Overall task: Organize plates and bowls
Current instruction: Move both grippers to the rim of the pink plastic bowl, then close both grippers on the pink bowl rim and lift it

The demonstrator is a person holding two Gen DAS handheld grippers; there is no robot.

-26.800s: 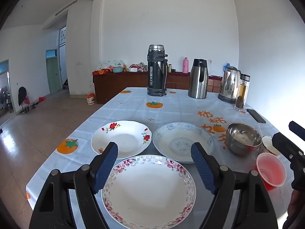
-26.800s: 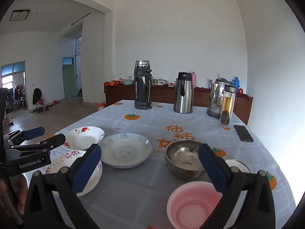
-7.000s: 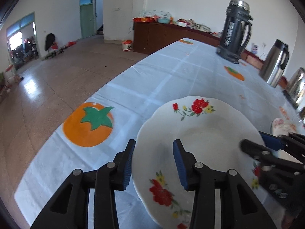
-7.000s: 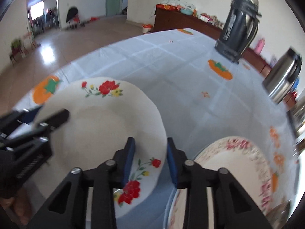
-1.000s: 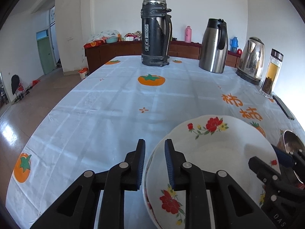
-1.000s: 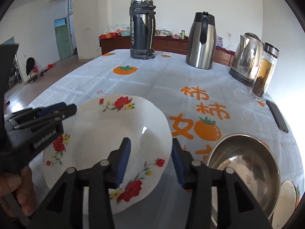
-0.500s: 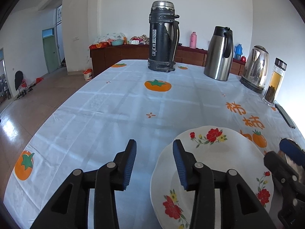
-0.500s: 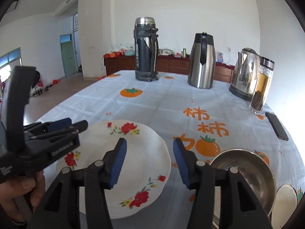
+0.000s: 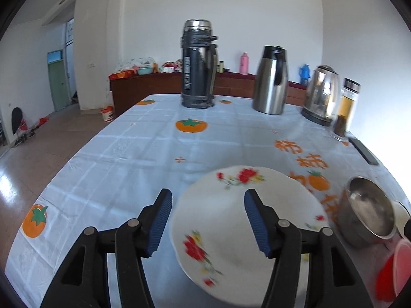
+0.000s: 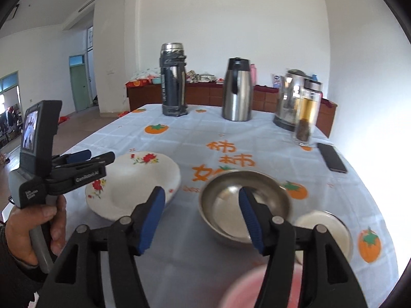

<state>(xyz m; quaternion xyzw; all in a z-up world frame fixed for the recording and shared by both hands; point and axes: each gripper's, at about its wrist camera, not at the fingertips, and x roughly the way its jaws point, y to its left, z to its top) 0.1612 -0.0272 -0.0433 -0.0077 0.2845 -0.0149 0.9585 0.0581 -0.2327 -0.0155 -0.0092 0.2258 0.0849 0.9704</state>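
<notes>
Both tools, left (image 9: 205, 220) and right (image 10: 201, 214), have let go of the flowered plate (image 10: 133, 182) and are still spreading wider, empty; the bowls come next.

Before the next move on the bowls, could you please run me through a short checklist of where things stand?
1. Left gripper clear of the flowered plate: ok, jaws opening, pads off the rim.
2. Right gripper empty: ok, jaws opening, nothing between the pads.
3. Flowered plate set down flat on the tablecloth: ok; whether other plates lie under it, cannot tell.
4. Steel bowl upright and reachable ahead of the right gripper: ok.
5. Pink bowl position: cannot tell, blurred at the frame edge.
6. Small white dish apart from the steel bowl: cannot tell.
</notes>
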